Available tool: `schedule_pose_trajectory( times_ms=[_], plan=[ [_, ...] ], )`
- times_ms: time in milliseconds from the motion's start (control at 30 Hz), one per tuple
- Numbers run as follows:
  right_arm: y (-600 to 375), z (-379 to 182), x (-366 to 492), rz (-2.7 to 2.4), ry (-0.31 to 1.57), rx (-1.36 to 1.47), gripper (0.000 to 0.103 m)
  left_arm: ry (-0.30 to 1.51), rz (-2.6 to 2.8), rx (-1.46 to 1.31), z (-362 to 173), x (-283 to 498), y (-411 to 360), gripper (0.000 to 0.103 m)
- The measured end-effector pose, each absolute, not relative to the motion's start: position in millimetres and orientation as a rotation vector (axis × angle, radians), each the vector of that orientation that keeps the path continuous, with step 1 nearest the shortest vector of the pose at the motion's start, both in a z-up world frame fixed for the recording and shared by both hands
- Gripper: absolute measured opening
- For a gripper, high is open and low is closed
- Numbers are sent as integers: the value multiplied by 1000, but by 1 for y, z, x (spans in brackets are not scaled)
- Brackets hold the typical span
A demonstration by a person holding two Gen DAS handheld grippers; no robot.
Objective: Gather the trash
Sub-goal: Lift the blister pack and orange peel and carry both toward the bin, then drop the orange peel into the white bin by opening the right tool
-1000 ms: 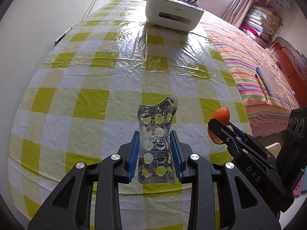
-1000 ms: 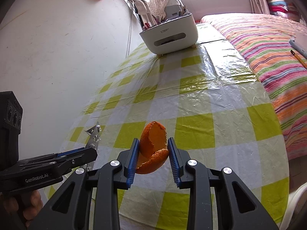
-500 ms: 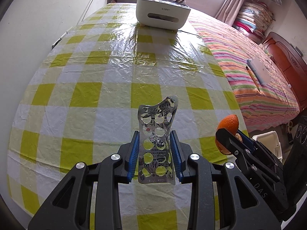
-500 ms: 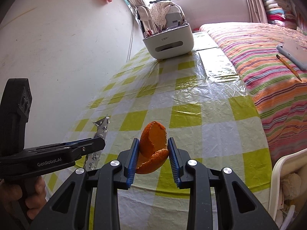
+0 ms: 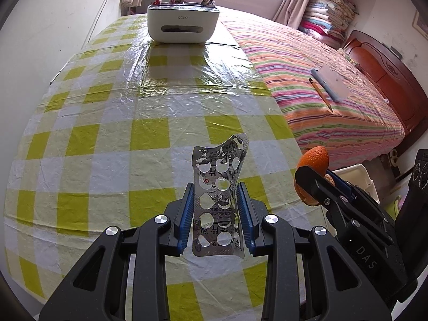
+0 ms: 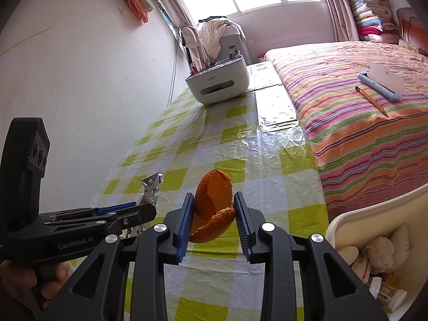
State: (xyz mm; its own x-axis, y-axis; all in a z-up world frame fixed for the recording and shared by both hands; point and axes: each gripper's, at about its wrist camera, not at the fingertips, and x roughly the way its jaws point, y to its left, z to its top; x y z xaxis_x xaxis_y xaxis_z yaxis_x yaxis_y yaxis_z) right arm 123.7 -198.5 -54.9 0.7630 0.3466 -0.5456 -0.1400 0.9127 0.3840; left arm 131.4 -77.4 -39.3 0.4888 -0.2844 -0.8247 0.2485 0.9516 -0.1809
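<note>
Left gripper [image 5: 216, 214], marked "GenRobot.AI", has its jaws clamped on a punched-out silver foil blister pack [image 5: 218, 206]; right gripper [image 6: 212, 220], marked "DAS", pinches curled orange peel [image 6: 212, 211].

The left gripper [image 5: 216, 211] holds a blister pack [image 5: 218, 200] above the bench [image 5: 112, 133]; to its right the right gripper [image 6: 213, 220] holds an orange peel [image 6: 211, 208]. Beyond both stands an organizer box [image 5: 183, 26]. Right of the right gripper: bed [image 6: 361, 133] and trash bin [image 6: 374, 214].
</note>
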Motion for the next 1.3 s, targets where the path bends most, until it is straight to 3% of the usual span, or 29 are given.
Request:
schedule_pose_trajectory(
  times_ms=[1300],
  plan=[
    [-317,-45,41,-86,506,374,30,878,-574,137,-33,67,-208,31]
  ],
)
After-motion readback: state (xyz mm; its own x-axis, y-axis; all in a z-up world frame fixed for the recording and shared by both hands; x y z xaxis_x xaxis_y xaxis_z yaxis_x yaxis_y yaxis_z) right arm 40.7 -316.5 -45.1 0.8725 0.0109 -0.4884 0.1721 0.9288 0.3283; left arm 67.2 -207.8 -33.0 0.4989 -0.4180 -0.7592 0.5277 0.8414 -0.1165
